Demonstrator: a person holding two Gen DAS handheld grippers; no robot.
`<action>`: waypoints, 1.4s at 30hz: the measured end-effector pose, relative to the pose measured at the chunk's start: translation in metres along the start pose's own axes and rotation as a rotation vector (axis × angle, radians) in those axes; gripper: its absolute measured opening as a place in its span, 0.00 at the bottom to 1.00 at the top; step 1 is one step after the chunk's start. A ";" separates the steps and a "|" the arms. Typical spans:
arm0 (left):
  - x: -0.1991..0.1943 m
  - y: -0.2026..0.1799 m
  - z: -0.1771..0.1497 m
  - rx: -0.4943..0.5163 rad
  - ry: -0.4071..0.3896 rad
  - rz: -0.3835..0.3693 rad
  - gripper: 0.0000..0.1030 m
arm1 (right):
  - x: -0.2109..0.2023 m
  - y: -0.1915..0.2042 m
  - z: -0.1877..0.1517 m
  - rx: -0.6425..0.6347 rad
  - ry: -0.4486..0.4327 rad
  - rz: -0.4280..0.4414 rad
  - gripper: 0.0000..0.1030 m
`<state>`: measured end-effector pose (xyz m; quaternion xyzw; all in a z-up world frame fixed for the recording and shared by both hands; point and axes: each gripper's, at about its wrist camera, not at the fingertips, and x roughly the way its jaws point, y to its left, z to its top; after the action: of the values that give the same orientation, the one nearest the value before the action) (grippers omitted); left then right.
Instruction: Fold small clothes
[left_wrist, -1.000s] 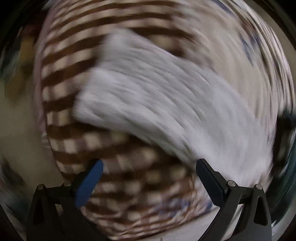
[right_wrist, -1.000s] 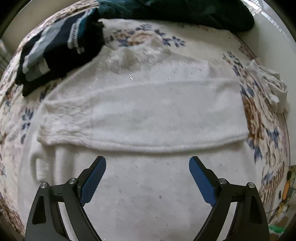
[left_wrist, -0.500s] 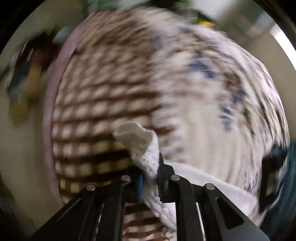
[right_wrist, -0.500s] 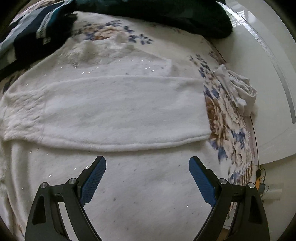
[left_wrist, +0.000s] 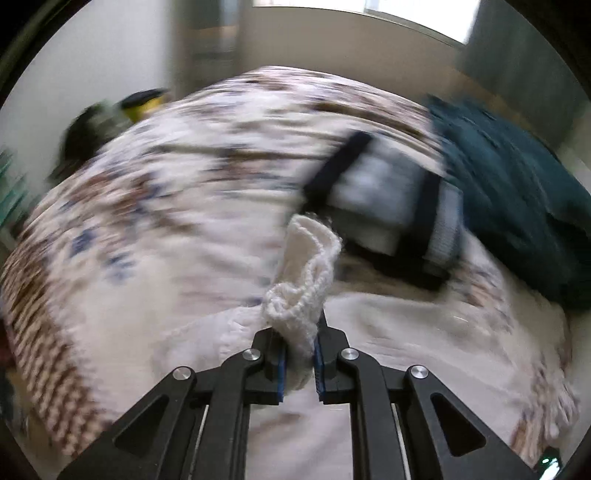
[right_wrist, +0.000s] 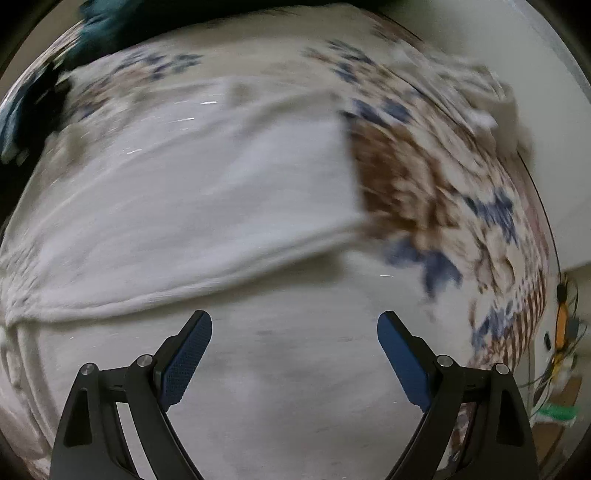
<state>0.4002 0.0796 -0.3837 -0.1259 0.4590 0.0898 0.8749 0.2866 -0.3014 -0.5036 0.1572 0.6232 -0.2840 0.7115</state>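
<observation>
A white knit sweater (right_wrist: 207, 192) lies spread on a floral blanket (right_wrist: 443, 206), one sleeve folded across its body. My left gripper (left_wrist: 298, 354) is shut on the sweater's ribbed cuff (left_wrist: 306, 269), which sticks up between the jaws; the rest of the sweater (left_wrist: 406, 339) trails below. My right gripper (right_wrist: 294, 336) is open and empty, hovering over the sweater's lower body. Both views are motion-blurred.
A folded striped garment (left_wrist: 391, 206) and a dark teal garment (left_wrist: 517, 192) lie at the far side of the blanket (left_wrist: 155, 192). A crumpled white cloth (right_wrist: 480, 99) sits at the blanket's right edge. White floor (right_wrist: 546, 110) and cables (right_wrist: 561, 325) lie to the right.
My left gripper closed on the sweater cuff and swung it across toward the striped and teal garments. My right gripper stayed open and drifted right over the sweater.
</observation>
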 end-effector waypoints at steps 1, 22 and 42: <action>0.002 -0.027 -0.003 0.037 0.005 -0.025 0.09 | 0.003 -0.014 0.003 0.019 0.005 -0.004 0.90; 0.067 -0.356 -0.178 0.507 0.347 -0.311 0.51 | 0.035 -0.190 0.076 0.227 0.056 0.104 0.90; 0.064 -0.035 -0.059 0.009 0.077 0.335 0.81 | 0.038 -0.003 0.118 -0.041 0.069 0.350 0.09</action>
<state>0.3998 0.0309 -0.4642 -0.0473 0.5072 0.2272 0.8300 0.3818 -0.3798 -0.5196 0.2584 0.6160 -0.1377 0.7313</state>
